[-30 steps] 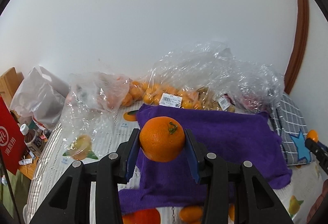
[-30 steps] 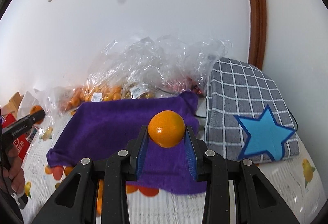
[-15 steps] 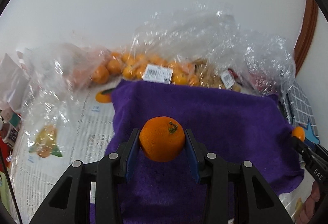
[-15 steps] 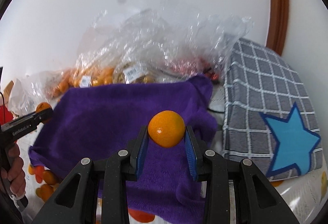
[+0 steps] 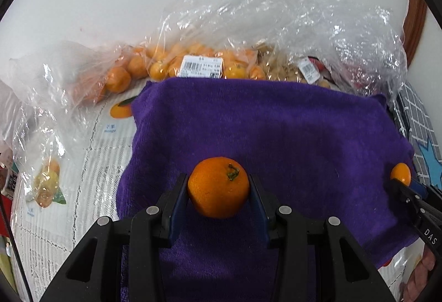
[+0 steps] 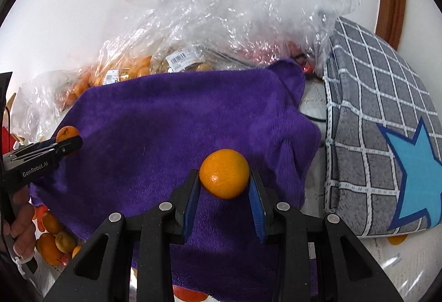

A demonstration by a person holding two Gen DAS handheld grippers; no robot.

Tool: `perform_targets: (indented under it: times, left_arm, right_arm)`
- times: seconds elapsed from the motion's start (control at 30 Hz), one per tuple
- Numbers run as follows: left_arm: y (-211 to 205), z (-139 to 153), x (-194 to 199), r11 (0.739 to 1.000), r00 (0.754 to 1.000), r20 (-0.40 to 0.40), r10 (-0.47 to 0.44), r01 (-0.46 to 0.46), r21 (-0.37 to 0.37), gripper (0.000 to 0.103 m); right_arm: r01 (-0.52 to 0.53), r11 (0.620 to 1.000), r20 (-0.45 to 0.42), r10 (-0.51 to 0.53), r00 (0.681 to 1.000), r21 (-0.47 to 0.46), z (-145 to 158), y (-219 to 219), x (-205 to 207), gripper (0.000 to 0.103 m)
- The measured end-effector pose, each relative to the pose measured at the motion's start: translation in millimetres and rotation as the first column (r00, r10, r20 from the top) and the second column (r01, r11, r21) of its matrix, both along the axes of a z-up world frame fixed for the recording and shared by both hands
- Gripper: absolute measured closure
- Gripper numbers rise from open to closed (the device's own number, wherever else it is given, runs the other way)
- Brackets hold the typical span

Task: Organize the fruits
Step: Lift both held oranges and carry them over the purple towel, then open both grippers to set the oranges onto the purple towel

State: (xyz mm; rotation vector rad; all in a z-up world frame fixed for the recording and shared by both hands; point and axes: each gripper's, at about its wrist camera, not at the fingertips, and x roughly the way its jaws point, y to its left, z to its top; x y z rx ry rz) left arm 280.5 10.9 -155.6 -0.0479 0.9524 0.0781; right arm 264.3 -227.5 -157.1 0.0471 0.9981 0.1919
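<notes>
My left gripper [image 5: 218, 192] is shut on a mandarin with a green stem [image 5: 218, 187], held just above the purple towel [image 5: 262, 119]. My right gripper [image 6: 224, 186] is shut on a smaller, smooth mandarin [image 6: 224, 177] over the towel's [image 6: 154, 119] right half. Each gripper shows in the other's view: the right one at the towel's right edge [image 5: 400, 177], the left one at its left edge [image 6: 66, 140], each with its fruit between the pads. The towel's surface is bare.
Clear plastic bags of small mandarins [image 5: 176, 64] and other produce [image 6: 210, 34] lie along the white wall behind the towel. A grey checked cushion with a blue star [image 6: 386, 136] sits to the right. Loose mandarins [image 6: 55, 233] lie by the towel's near left corner, on a fruit-print cloth [image 5: 91, 152].
Both grippers have sunk toward the purple towel and tilted further down, each still holding its mandarin. The towel now fills most of both views.
</notes>
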Motion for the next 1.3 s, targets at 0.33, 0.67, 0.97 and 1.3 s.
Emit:
perform_targets:
  times: [0.33, 0.67, 0.97, 1.3]
  left_arm:
    - [8, 18, -17, 0.999, 0.999, 0.028, 0.035, -0.034, -0.013, 0.049]
    - [10, 67, -79, 0.999, 0.988, 0.153, -0.002, 0.008, -0.038, 0.048]
    - [11, 79, -140, 0.999, 0.981, 0.19, -0.022, 0.03, -0.037, 0.051]
    - [41, 51, -179, 0.991, 0.988, 0.152, 0.018, 0.002, -0.134, 0.051]
  right_arm:
    - [0.008, 1.0, 0.034, -0.009, 0.999, 0.02, 18, 1, -17, 0.038]
    - [0.028, 0.999, 0.126, -0.032, 0.991, 0.036, 69, 2, -64, 0.038]
    - [0.044, 0.999, 0.134, -0.046, 0.99, 0.015, 86, 1, -113, 0.038]
    - [-0.036, 0.999, 0.068, 0.035, 0.997, 0.004, 59, 22, -160, 0.044]
